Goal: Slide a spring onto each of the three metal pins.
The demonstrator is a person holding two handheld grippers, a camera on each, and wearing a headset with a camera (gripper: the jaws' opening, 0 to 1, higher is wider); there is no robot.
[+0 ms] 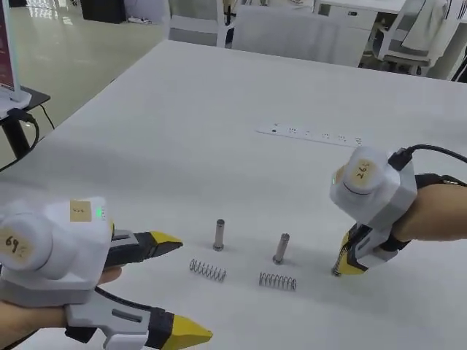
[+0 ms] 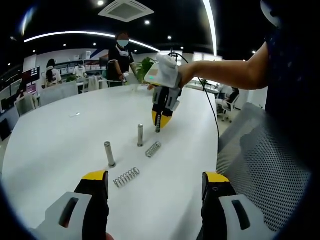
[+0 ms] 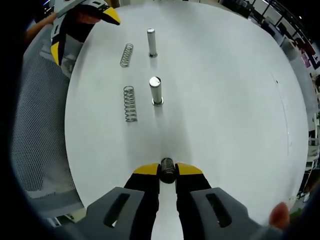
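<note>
Two metal pins stand upright on the white table [image 1: 219, 131], one on the left [image 1: 219, 235] and one in the middle [image 1: 282, 248]. A loose spring lies in front of each: one [image 1: 207, 270] by the left pin, the other [image 1: 278, 281] by the middle pin. My right gripper [image 1: 340, 268] points straight down at the table right of them, shut on a third spring [image 3: 167, 170], seen end-on between its jaws. Whether a pin sits inside that spring is hidden. My left gripper [image 1: 186, 288] hovers open at the near left, holding nothing, and faces the pins [image 2: 108, 153] and springs [image 2: 126, 177].
A white power strip [image 1: 310, 135] lies flat in the table further back. A grey mesh chair [image 2: 260, 160] stands at the near table edge. Chairs and desks [image 1: 292, 29] line the far side, where people [image 2: 120, 60] stand.
</note>
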